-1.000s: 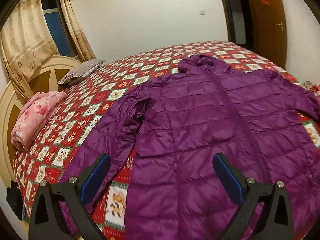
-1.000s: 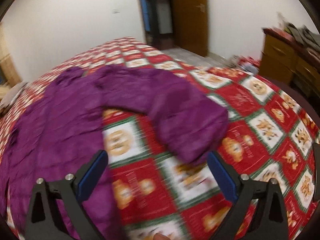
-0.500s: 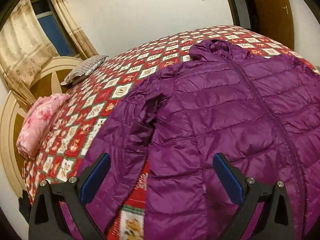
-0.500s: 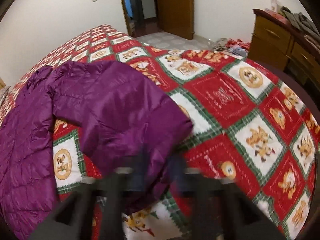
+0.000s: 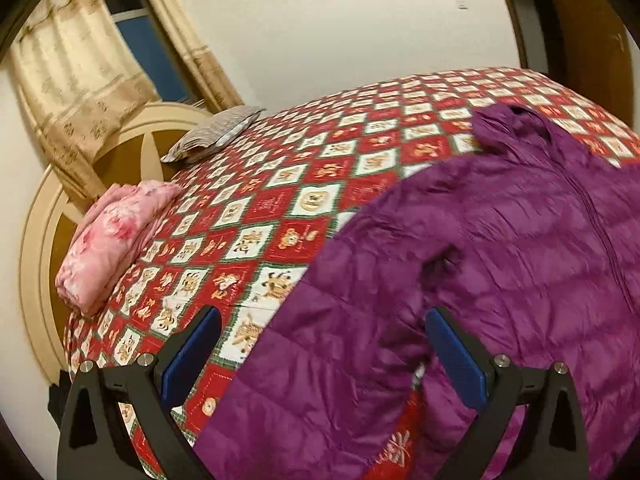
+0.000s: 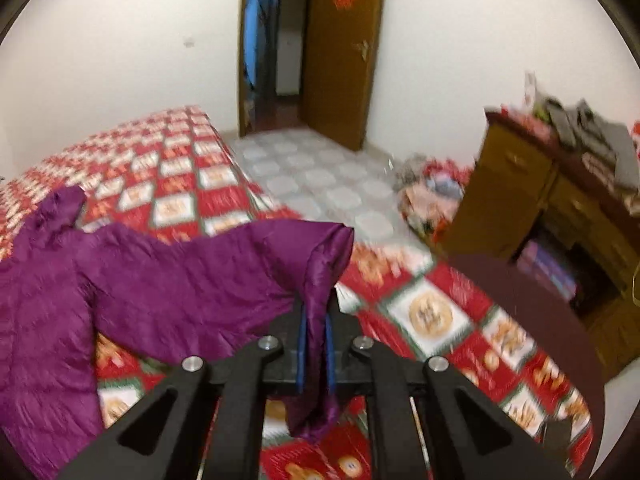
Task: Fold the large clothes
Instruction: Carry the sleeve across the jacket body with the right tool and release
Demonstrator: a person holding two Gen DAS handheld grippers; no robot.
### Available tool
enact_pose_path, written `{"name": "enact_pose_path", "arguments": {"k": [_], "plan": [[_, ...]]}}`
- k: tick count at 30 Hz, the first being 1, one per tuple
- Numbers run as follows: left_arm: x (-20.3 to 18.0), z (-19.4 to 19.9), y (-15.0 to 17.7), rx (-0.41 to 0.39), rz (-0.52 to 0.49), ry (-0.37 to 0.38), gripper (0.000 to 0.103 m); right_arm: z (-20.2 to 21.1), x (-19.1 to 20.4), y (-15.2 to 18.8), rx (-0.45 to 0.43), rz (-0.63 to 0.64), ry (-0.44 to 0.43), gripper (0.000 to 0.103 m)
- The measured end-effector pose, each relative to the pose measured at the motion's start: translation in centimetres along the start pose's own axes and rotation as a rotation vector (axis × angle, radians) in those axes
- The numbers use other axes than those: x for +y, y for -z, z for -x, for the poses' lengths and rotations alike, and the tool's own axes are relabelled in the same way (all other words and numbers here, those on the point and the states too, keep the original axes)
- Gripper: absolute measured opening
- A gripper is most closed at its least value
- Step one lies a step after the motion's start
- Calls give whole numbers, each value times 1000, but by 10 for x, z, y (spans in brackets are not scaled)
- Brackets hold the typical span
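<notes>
Purple jacket (image 5: 500, 248) spread flat on the bed (image 5: 280, 208); right gripper (image 6: 314, 354), jaws pinching the sleeve cuff (image 6: 320, 280), lifts it for folding inward; left gripper (image 5: 320, 352), jaws spread, hovers over the other sleeve

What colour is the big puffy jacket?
Purple; the puffy jacket shows best in the left wrist view.

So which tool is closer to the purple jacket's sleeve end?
Right. The right tool is shut on the sleeve end, lifting it off the bed. The left tool hangs open above the jacket's other sleeve, not gripping.
</notes>
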State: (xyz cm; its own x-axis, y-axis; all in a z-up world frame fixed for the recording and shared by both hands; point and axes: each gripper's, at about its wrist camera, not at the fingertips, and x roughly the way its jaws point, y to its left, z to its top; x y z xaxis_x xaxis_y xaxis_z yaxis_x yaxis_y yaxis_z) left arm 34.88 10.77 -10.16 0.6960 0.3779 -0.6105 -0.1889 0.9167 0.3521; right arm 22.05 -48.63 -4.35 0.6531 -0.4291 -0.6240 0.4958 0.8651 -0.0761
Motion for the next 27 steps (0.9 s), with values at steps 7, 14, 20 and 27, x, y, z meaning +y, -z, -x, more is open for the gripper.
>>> {"name": "enact_pose_path", "arguments": {"k": [7, 14, 20, 27], "plan": [[7, -4, -9, -13, 32, 9, 102, 30, 108, -27, -139, 189, -90, 9], [11, -9, -5, -13, 43, 27, 102, 34, 239, -6, -180, 409, -224, 9], [16, -24, 5, 16, 56, 19, 102, 13, 325, 37, -159, 541, -269, 9], [3, -34, 13, 56, 61, 51, 102, -10, 383, 79, -138, 579, -317, 12]]}}
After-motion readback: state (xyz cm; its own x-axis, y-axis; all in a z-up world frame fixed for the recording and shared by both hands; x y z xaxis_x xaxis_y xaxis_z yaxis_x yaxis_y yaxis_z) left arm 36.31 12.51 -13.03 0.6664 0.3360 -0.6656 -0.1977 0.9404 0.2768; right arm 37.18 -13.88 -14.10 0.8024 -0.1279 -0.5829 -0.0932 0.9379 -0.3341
